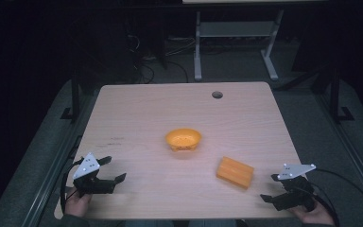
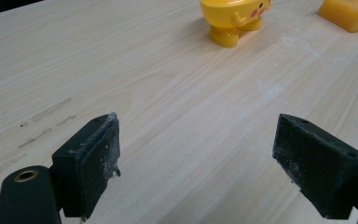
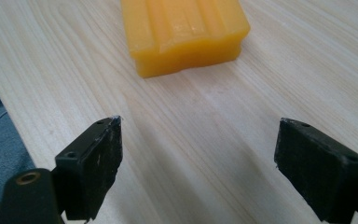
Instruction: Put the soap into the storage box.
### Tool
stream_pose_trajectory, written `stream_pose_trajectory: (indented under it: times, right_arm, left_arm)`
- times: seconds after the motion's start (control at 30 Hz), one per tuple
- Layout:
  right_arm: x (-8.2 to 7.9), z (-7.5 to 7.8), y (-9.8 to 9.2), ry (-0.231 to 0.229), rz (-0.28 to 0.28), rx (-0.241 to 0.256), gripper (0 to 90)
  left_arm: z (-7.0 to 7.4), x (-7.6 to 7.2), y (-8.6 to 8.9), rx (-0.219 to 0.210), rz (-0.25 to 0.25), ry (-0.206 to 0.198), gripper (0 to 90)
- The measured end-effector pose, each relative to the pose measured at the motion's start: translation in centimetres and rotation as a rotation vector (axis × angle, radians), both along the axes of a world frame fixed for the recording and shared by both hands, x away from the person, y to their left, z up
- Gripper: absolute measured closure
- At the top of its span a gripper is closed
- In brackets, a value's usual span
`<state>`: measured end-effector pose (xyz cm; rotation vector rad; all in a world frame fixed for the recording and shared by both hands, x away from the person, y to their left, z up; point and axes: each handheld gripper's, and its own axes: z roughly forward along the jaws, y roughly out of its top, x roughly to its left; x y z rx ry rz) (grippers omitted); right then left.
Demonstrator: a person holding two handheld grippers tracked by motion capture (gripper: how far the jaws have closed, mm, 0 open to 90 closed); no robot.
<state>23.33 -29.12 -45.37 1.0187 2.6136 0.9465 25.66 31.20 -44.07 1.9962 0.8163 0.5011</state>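
Block [image 3: 186, 35]: orange, ridged top, flat sides; looks rigid, light, a bit waxy, so could slip under hard pads.
Grip spot: I judge the two long flat sides best, jaws low across the short width, clear of the ridges.
Block position: lies flat on table [image 1: 137, 109], near front right, just ahead of my right gripper [image 1: 275, 187], centred a little left of its jaw line, not touching.
Right gripper: jaws wide apart, empty, low over the wood.
Bowl [image 1: 183, 140]: yellow-orange, small feet, cartoon face on its side; mid-table, upright, looks like light hard plastic; rim is the likely hold.
Bowl position: well ahead of my left gripper [image 1: 108, 169], apart from the block.
Left gripper: jaws spread, nothing between them, near front left edge.
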Motion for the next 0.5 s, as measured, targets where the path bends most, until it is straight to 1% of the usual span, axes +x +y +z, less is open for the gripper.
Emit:
stream_pose_trajectory:
  times: [0.23, 0.37, 0.5]
  right_arm:
    - [0.11, 0.07, 0.19, 0.005, 0.008, -0.005, 14.5]
    - [0.31, 0.32, 0.55, 0.014, 0.022, 0.006, 14.5]
    - [0.61, 0.75, 0.98, 0.015, 0.039, -0.009, 14.5]
  left_arm:
    - [0.05, -0.05, -0.04, -0.003, -0.001, -0.001, 14.3]
    - [0.07, -0.12, -0.05, -0.005, 0.000, -0.003, 14.3]
    - [0.05, -0.10, -0.09, -0.001, -0.001, 0.000, 14.3]
